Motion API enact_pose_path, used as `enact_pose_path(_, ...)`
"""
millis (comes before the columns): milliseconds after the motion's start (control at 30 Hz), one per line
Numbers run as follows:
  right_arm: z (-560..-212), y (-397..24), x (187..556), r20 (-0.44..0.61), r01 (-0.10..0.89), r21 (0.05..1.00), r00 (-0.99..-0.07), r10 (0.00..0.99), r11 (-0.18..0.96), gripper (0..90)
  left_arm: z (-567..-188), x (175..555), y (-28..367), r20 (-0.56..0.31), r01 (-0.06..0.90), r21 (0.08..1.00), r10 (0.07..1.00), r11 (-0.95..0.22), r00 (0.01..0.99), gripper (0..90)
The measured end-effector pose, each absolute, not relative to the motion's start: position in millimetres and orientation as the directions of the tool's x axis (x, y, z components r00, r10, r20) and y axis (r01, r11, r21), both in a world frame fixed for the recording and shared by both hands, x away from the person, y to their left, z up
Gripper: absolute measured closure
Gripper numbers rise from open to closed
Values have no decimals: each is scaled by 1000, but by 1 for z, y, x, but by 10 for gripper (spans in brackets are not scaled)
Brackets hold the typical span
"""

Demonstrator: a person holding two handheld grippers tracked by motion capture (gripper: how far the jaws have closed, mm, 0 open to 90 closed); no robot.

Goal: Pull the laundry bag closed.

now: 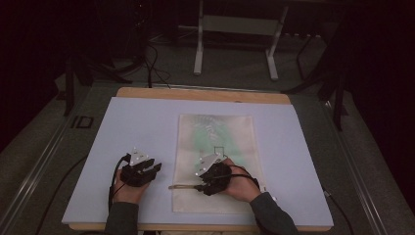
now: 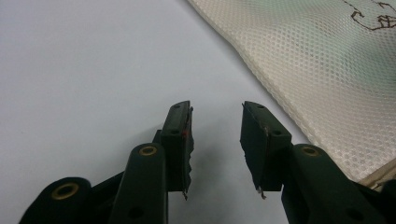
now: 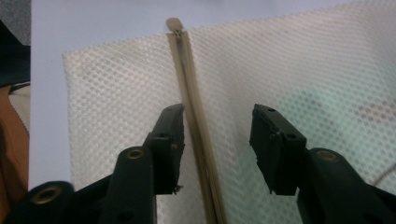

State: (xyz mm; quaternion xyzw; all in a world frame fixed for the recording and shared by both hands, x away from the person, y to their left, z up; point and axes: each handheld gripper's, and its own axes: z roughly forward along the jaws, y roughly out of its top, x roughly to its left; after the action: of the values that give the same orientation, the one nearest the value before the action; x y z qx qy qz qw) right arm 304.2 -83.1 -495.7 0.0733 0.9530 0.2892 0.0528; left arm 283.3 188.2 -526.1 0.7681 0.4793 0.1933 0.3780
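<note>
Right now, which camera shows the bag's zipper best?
The right gripper view: the zipper runs close up between the open jaws. The high view shows it as a thin dark line; the left gripper view shows a bit by the bag's corner.

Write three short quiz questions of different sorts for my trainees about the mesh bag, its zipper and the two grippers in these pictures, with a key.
1. True or false: the left gripper has its jaws closed on the mesh bag.
2. Which gripper hangs over the bag's zipper? A) left B) right C) both
3. Fill in: the bag lies flat on a pale ____ mat.

Key: 1. False; its jaws stand apart over the bare mat, beside the bag. 2. B; the right gripper has open jaws with the zipper running between them, close to one jaw. 3. Blue.
</note>
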Motion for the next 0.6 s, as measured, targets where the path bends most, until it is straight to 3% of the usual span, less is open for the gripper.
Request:
enact_pose_path(167,-496,-76,303,-60,97,571,-985,159,815,612,-526,284,188,-65,589,766,881,-258,469,627)
enact_pose_path(600,-499,-55,303,-47,84,563,-990,134,822,627,-526,284,188,-64,590,765,881,-258,469,625)
